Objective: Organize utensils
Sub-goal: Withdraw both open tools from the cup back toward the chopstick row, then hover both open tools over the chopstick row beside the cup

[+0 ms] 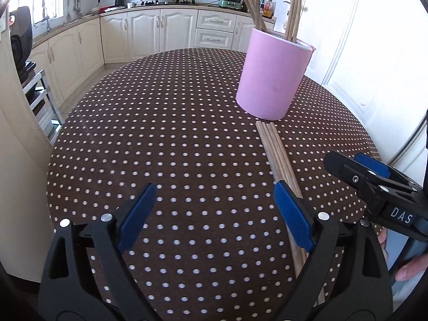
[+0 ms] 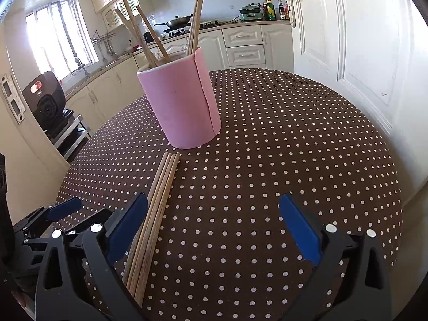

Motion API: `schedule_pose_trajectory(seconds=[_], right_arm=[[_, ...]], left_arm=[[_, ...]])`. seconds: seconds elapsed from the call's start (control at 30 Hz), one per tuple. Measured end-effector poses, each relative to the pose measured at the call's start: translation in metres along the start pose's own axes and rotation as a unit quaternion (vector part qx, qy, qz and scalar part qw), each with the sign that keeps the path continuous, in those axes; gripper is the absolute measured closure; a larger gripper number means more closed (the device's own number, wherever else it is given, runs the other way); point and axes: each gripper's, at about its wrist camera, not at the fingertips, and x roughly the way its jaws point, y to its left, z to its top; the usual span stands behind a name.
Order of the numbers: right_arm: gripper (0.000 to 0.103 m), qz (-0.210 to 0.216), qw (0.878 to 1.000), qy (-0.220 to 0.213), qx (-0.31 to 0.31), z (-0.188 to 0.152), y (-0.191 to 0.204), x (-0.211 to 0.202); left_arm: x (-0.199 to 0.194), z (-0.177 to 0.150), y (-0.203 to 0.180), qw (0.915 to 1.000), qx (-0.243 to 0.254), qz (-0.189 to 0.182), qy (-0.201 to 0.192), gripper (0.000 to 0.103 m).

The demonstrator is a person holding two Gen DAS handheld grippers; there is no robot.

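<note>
Holder: a pink cup point(image 2: 184, 107) stands upright on the dotted tabletop point(image 2: 294, 147), with several chopsticks already leaning inside it.
Loose chopsticks point(image 2: 157, 203): a small bundle lies flat and side by side just in front of the cup, far tips near its base but not touching it, near ends running back between the two grippers.
Left gripper point(image 1: 214, 214): fingers spread wide, holding nothing; its right finger sits over the bundle in the left view.
Right gripper point(image 2: 214, 224): fingers also spread and empty; the bundle passes just beside its left finger.
Handling: the sticks look like wood, so likely light, stiff and not fragile, but thin, round and prone to roll or fan apart.
Where to grip: probably across the bundle near its middle, squeezing sideways so the sticks stay stacked and balanced.
Risk: a grip near one end may let the far tips droop or scatter.
</note>
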Motion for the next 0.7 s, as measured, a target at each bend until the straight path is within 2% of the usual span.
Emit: schedule_pose_trajectory(seconds=[0.17,0.5,0.7], right_arm=[[0.008,-0.007,1.000,0.008,-0.010,0.000,0.007,0.007],[0.008,-0.006,0.999,0.033,-0.023,0.001,0.016,0.023],[0.008,-0.022,0.998,0.047,-0.034,0.002,0.021,0.030]], left_arm=[[0.001,0.000,0.005,0.9999,0.004,0.013,0.000,0.015],[0.004,0.002,0.023,0.9998,-0.009,0.013,0.008,0.015],[0.011,0.007,0.026,0.9998,-0.011,0.011,0.012,0.014]])
